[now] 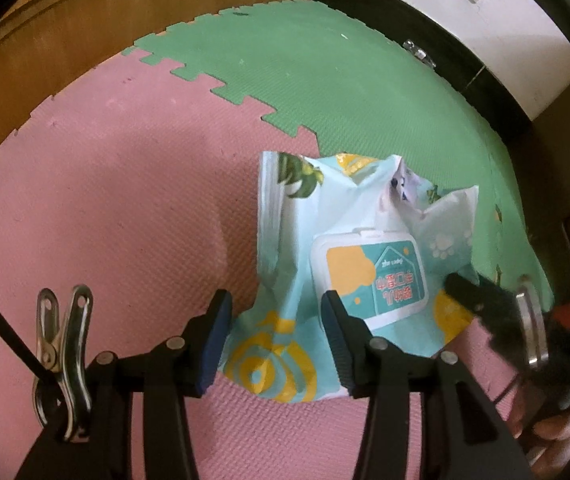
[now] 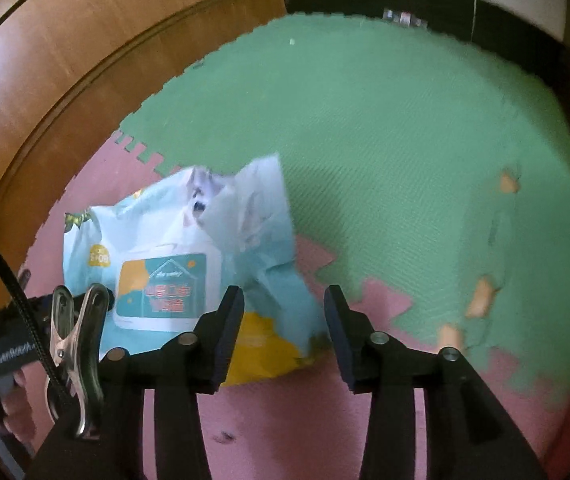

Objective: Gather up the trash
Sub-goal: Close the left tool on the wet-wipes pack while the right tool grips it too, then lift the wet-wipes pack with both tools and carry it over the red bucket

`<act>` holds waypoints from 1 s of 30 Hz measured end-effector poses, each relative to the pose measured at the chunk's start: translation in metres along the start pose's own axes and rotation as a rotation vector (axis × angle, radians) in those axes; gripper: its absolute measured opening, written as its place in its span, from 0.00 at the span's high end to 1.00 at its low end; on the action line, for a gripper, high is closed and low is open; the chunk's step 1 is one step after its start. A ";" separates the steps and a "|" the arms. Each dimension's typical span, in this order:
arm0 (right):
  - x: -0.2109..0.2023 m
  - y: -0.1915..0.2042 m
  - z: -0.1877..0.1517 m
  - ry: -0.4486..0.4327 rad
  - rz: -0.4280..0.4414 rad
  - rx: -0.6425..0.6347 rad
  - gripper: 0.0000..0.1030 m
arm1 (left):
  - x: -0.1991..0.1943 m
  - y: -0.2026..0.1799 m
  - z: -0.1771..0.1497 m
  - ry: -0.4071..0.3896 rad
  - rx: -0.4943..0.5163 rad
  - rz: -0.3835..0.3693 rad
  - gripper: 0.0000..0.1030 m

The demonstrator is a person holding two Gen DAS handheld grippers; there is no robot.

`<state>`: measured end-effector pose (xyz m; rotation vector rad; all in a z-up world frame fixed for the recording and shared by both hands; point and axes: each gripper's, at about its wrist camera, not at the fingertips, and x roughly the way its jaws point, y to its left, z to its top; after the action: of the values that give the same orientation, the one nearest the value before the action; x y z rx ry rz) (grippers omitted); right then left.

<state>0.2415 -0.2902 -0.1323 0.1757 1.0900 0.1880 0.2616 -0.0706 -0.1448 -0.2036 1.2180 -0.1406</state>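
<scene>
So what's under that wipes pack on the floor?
The wipes pack lies on the foam mat: mostly the pink tile, its far edge by the green tile. Anything directly beneath it is covered, so I can't tell.

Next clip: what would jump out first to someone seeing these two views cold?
The crumpled pale-blue wet-wipe pack with a white flip lid lies on the pink and green foam puzzle mat, near the seam between the colours. The left gripper stands open with the pack's near corner between its fingers. The right gripper is open too, with the pack's other end between its fingers.
</scene>
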 end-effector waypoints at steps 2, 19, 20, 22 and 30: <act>0.006 0.006 -0.005 -0.014 -0.036 -0.006 0.57 | 0.000 0.003 -0.001 0.002 -0.028 -0.016 0.53; -0.057 0.023 -0.042 -0.066 -0.095 -0.002 0.78 | -0.059 -0.017 -0.037 -0.052 0.046 0.010 0.78; -0.068 0.025 -0.044 -0.079 -0.098 -0.001 0.78 | -0.069 -0.018 -0.038 -0.065 0.047 0.004 0.78; -0.084 0.030 -0.047 -0.102 -0.100 0.001 0.79 | -0.089 -0.021 -0.044 -0.093 0.047 -0.012 0.79; -0.165 0.047 -0.078 -0.180 -0.111 0.003 0.79 | -0.160 -0.034 -0.079 -0.180 0.064 -0.057 0.79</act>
<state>0.0949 -0.2799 -0.0142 0.1316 0.9178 0.0696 0.1330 -0.0750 -0.0165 -0.1909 1.0273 -0.2057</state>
